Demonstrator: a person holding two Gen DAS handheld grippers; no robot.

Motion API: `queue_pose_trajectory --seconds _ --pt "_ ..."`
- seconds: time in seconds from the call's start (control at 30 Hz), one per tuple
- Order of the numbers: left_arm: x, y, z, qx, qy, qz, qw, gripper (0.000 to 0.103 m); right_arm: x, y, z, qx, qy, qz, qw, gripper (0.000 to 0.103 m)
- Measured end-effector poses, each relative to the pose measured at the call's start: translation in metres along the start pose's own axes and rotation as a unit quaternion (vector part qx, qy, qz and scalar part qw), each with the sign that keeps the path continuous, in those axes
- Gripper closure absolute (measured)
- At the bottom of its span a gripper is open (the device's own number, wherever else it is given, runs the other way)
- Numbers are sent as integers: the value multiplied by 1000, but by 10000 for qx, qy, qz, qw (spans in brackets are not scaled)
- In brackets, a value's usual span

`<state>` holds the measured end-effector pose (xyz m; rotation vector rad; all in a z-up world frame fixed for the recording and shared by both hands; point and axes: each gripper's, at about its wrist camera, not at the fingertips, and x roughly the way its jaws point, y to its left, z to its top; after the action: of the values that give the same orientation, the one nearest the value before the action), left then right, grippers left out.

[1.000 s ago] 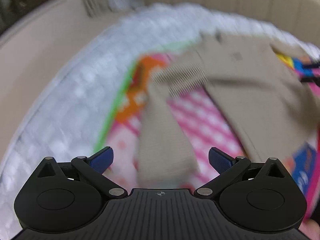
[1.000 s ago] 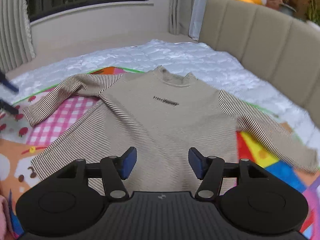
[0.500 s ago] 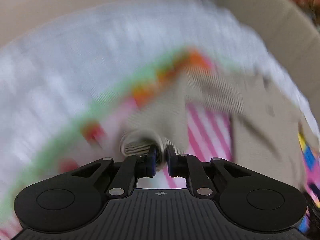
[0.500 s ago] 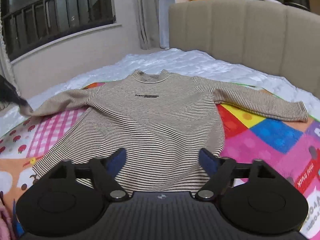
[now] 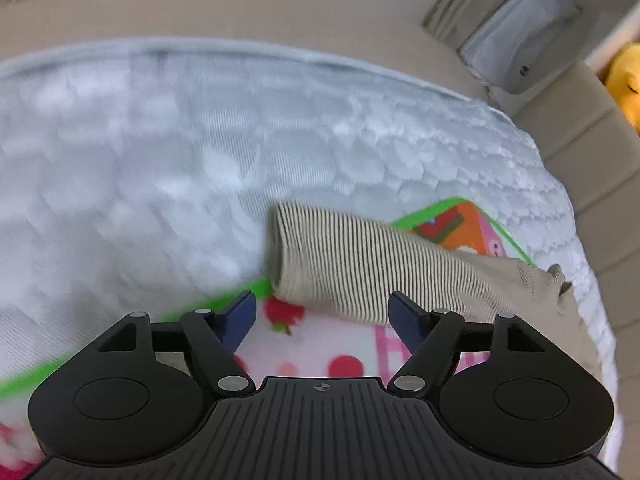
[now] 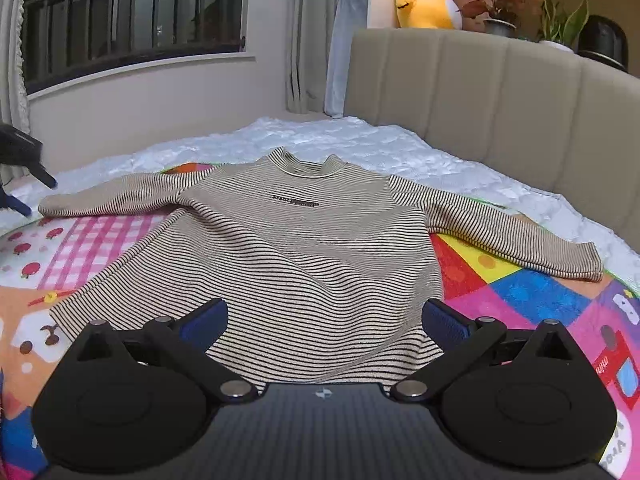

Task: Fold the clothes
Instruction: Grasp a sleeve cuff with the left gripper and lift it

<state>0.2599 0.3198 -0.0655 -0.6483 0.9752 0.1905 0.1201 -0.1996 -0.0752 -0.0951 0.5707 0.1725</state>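
Striped top (image 6: 304,248): soft, limp, light.
Grip: cuff (image 5: 292,252), frame centre.
Left gripper (image 5: 322,314): jaws spread.
Right gripper (image 6: 324,320): jaws spread.

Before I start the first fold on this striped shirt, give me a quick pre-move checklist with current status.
1. Left gripper open, holding nothing: ok.
2. Right gripper open, over the hem: ok.
3. Striped shirt front up, body spread on the play mat: ok.
4. Left sleeve cuff flat: ok, though it overhangs the mat edge onto the white quilt.
5. Right sleeve laid out straight: ok.
6. Hem flat: cannot tell, partly hidden.
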Motion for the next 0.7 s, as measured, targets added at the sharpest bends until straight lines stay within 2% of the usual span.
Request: queue_pose_trajectory --seconds 0.07,0.13,0.2,0.23,0.33,0.43,0.5,0.57,0.7 --pt "26 0 -6 -303 61 41 9995 27 3 0 0 11 42 -14 10000 0" --pt "42 0 -6 -564 -55 260 9981 32 6 -1 -1 37 83 -39 10000 0" --pt "40 -14 1 -418 -282 427 9978 55 9 0 -2 39 105 -53 9999 0" --pt "36 -23 7 -277 -407 497 9976 96 10 0 -3 12 118 -73 9999 0" --pt "23 -51 22 147 -780 704 9944 95 17 6 -8 -149 196 -133 9996 0" --pt "-14 -102 40 755 -1348 596 9862 95 26 17 -13 -451 202 -204 9986 0" --pt "-40 -142 48 1137 -1692 385 9782 95 29 20 -14 -541 100 -238 9982 0" --pt "-63 -186 48 1469 -1913 0 9705 95 32 21 -15 -536 5 -230 9983 0" --pt "-78 -271 22 2212 -1998 -608 9526 95 33 9 -15 -169 -15 -119 9998 0"
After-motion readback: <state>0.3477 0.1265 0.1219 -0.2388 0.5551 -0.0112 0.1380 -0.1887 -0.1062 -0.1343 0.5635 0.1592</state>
